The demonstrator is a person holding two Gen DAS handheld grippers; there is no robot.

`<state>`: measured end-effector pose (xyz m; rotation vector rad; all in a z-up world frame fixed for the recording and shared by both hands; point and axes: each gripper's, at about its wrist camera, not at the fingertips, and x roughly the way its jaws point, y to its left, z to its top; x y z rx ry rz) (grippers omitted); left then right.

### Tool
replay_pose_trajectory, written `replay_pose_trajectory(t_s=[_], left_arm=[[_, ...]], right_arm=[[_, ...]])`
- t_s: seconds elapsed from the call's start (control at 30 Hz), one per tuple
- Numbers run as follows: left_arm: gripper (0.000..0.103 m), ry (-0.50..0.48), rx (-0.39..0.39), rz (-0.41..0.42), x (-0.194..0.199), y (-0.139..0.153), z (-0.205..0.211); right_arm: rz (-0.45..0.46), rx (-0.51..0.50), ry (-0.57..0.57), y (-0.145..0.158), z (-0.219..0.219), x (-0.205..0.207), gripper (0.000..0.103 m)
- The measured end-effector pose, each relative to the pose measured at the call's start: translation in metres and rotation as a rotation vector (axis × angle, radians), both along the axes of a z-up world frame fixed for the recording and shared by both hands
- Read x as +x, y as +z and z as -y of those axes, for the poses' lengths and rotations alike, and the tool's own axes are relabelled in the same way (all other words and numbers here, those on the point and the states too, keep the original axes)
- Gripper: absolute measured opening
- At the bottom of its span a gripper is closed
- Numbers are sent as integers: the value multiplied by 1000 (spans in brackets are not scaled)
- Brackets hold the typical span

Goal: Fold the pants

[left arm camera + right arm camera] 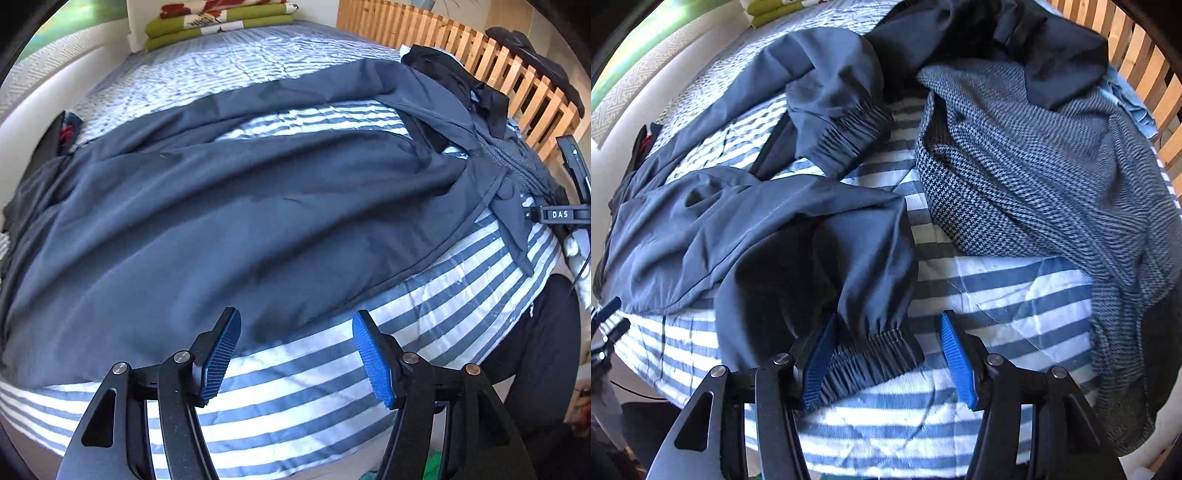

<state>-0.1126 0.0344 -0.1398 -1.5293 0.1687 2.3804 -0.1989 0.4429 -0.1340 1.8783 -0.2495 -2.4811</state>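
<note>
Dark navy pants [221, 206] lie spread across the striped bed, their two legs apart. In the left wrist view my left gripper [295, 332] hovers open over the pants' near edge, its blue pads clear of the cloth. In the right wrist view the pants [738, 229] end in an elastic cuff [871, 354] that lies between the fingers of my right gripper [886, 354]. That gripper is open; the cuff rests against the left pad only. The other cuff [846, 136] lies farther back. The right gripper [554, 214] also shows at the left wrist view's right edge.
The blue-and-white striped quilt [332, 387] covers the bed. A houndstooth garment [1034, 166] and a black garment [1052, 48] are piled at the right, by a wooden slatted rail [480, 55]. Folded green blankets [221, 22] sit at the far end. A person's dark leg [546, 332] stands beside the bed.
</note>
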Motion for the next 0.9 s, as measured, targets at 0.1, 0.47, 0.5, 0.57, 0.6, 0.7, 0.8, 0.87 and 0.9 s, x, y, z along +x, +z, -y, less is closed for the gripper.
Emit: replay_pose_trajectory(t_s=[0.1,0.47,0.5,0.57,0.6,0.7,0.8,0.87,0.9], left_arm=[[66,-12,-30,5,-7,-10,-10],[21,-31,-29,15,-24,-23,-10],[18,-35,-31,17,-25,-23,-10],[7,-45,-52,11,-25,-22,-13],[5,-51,-63,8,-25,-21,-14],[2,-57,-78,-2,-22,-16,-15],[2,-32,-55,-9,-20,-3,-6],[2,-16,-22,-28,-17,13,2],[2,-12,-7,-39,-14,21,6]], right_arm=[[-10,11,1,0,3,-1,61],[-27,74,98,0,25,-7,52],[-28,76,110,0,27,-7,49],[-34,82,125,2,29,-7,34],[-36,81,132,3,30,-7,25],[-47,60,149,9,28,-9,11],[-91,116,176,26,27,-9,8],[-155,233,211,49,27,-11,7],[-199,306,229,63,26,-10,7]])
